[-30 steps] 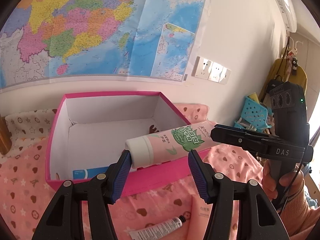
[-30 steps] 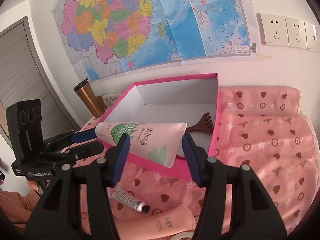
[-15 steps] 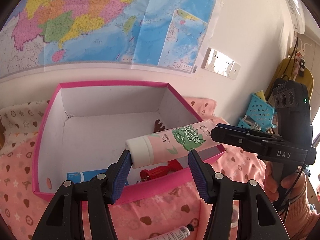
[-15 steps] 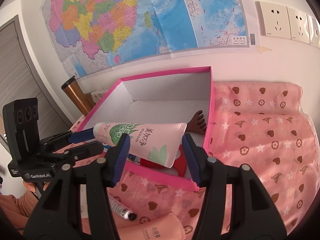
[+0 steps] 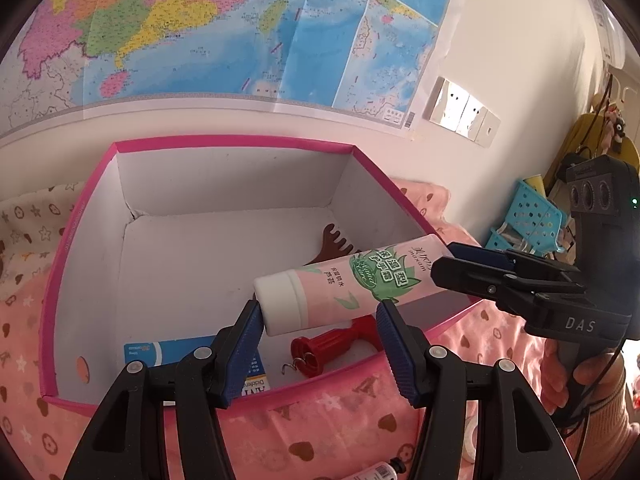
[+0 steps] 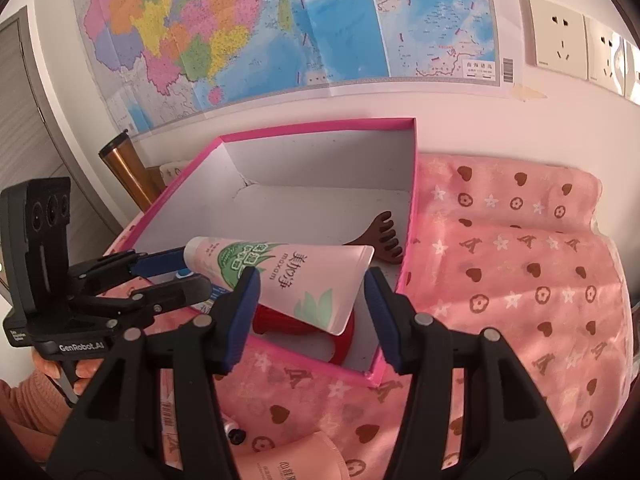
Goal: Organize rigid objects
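A pink tube [image 5: 352, 284] with green leaf print and a white cap hangs level over the front of the pink box [image 5: 240, 142], which is white inside. My left gripper [image 5: 320, 316] is shut on the cap end. My right gripper [image 6: 308, 284] is shut on the flat crimped end of the tube [image 6: 304, 280]. In the left wrist view the right gripper [image 5: 448, 264] comes in from the right; in the right wrist view the left gripper [image 6: 180, 272] comes in from the left. In the box [image 6: 320, 126] lie a brown wooden claw [image 5: 332, 240], a red-handled tool [image 5: 332, 344] and a blue carton [image 5: 160, 354].
The box sits on a pink patterned cloth [image 6: 520, 280] against a wall with a map. A small white tube [image 6: 234, 434] and a pink tube [image 6: 296, 464] lie on the cloth in front. A copper tumbler [image 6: 124, 168] stands left of the box, a blue basket [image 5: 524, 216] to its right.
Both grippers have carried the tube forward and down, from before the box's front wall to over its inside. The red tool and more of the blue carton have come into view.
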`<move>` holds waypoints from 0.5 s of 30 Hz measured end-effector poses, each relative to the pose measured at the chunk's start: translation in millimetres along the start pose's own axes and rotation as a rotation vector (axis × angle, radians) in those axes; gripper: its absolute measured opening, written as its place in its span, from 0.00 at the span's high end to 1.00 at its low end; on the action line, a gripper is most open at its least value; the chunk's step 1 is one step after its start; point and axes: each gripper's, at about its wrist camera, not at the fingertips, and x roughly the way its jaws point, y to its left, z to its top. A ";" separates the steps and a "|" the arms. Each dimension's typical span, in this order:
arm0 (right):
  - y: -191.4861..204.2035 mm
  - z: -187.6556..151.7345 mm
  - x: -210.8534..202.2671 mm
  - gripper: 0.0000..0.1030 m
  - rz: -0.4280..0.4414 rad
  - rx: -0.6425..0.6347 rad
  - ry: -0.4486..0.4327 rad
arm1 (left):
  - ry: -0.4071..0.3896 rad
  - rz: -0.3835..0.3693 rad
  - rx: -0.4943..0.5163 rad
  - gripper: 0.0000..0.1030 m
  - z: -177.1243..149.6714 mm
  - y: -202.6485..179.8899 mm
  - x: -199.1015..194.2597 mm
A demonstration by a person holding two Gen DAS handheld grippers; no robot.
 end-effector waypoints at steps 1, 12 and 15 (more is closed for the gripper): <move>-0.7 0.1 -0.1 0.45 0.003 0.003 0.000 | 0.001 0.001 0.000 0.43 0.0 0.2 0.4; -1.3 1.3 -0.3 0.46 -0.064 -0.002 -0.016 | 0.041 0.030 0.037 0.41 4.2 -3.7 19.3; -5.5 2.7 -12.4 0.46 -0.096 0.029 -0.071 | 0.043 0.045 0.021 0.41 6.1 0.5 20.1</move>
